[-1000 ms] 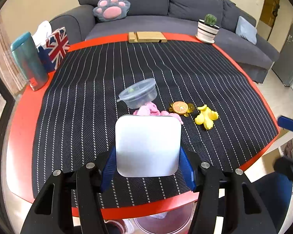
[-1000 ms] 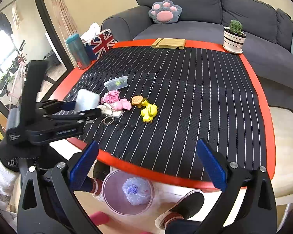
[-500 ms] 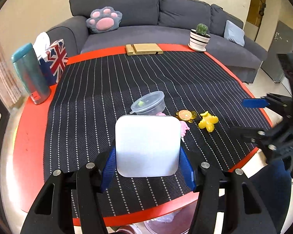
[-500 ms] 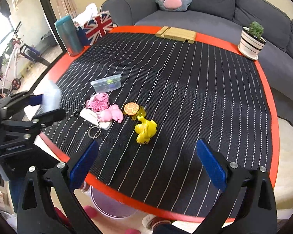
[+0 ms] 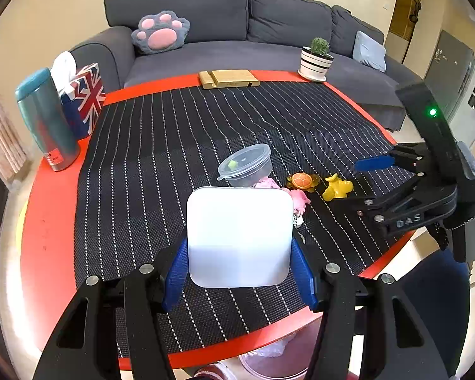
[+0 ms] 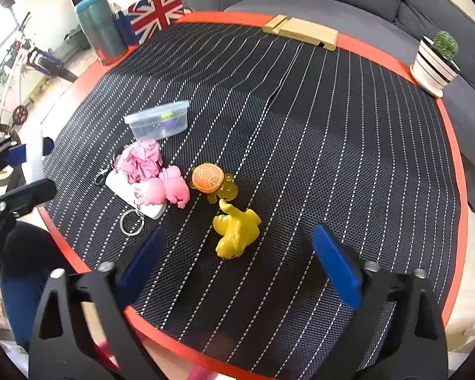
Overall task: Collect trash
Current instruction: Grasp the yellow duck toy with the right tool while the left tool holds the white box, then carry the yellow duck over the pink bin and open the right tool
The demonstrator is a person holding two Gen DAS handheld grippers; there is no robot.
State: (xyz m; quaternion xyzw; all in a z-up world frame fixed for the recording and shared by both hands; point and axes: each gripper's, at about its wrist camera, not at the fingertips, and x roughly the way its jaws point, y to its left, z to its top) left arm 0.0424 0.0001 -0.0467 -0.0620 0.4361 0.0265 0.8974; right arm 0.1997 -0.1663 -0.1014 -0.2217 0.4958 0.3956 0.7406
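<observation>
In the left wrist view, the left tool (image 5: 240, 280) is clamped on a white square box (image 5: 240, 237), one blue finger on each side, above the near part of the desk (image 5: 47, 221). Beyond the box stand a clear lidded container (image 5: 247, 166), then to the right an orange turtle toy (image 5: 302, 181) and a yellow toy (image 5: 337, 187), near each other. The right tool (image 5: 361, 180) reaches in from the right edge, close to the yellow toy. The far half of the striped mat (image 5: 174, 133) is bare up to the wooden stand (image 5: 228, 79).

In the right wrist view, the right tool (image 6: 237, 272) has its fingers wide apart and holds nothing, low over the near edge of the desk (image 6: 456, 190). The yellow toy (image 6: 236, 234) lies just ahead between them. Left of it are the turtle (image 6: 207, 177), pink toys (image 6: 164, 190) on a white keychain tag (image 6: 126, 190), crumpled pink paper (image 6: 142, 160) and the container (image 6: 158, 120). The mat (image 6: 348, 142) is open to the right and far side.
</observation>
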